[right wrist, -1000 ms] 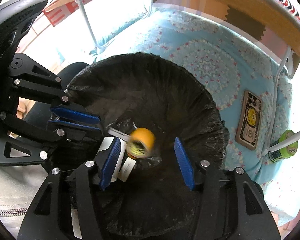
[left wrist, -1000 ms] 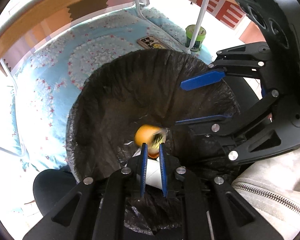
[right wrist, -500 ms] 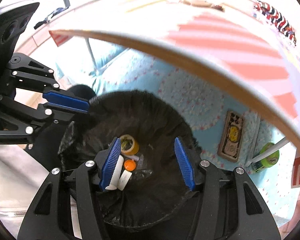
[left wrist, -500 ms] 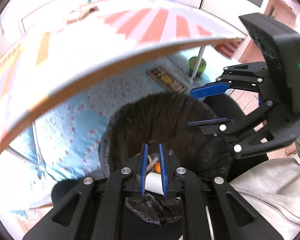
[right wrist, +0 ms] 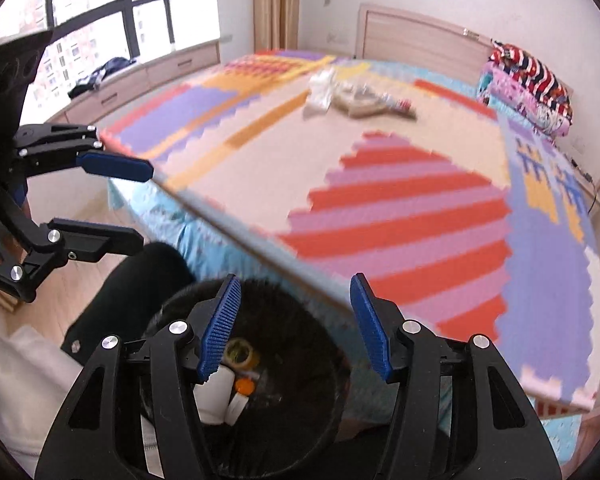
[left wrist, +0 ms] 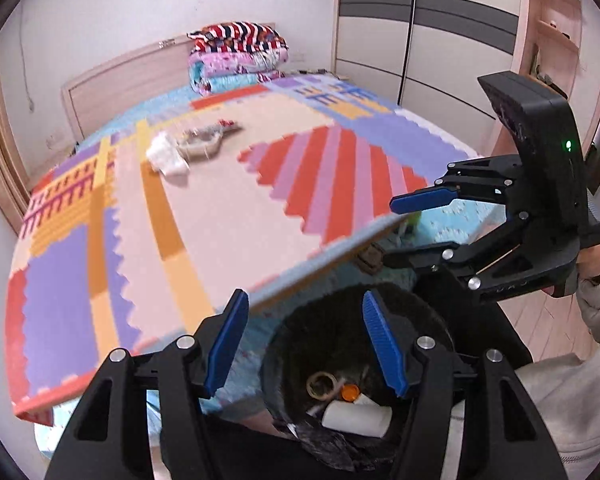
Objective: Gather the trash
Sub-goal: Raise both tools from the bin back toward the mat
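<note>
A bin lined with a black bag (left wrist: 432, 320) (right wrist: 300, 400) stands below both grippers at the table's near edge. Inside lie a tape roll (left wrist: 320, 385) (right wrist: 238, 353), an orange cap (left wrist: 350, 393) (right wrist: 245, 386) and a white bottle (left wrist: 356, 416) (right wrist: 210, 396). My left gripper (left wrist: 306, 344) is open and empty above the bin. My right gripper (right wrist: 294, 328) is open and empty too; it also shows in the left wrist view (left wrist: 420, 224). A pile of crumpled white paper and wrappers (left wrist: 188, 148) (right wrist: 352, 98) lies far across the table.
The table is covered by a colourful foam puzzle mat (left wrist: 140, 220) (right wrist: 400, 200). Folded blankets (left wrist: 236, 56) (right wrist: 528, 88) sit at the far end. Wardrobe doors (left wrist: 420, 40) and a window (right wrist: 80, 20) are beyond. My sleeve (left wrist: 596, 300) is at right.
Both grippers have risen from inside the bin to above the table edge. The left gripper has opened. The orange tape roll dropped into the bag.
</note>
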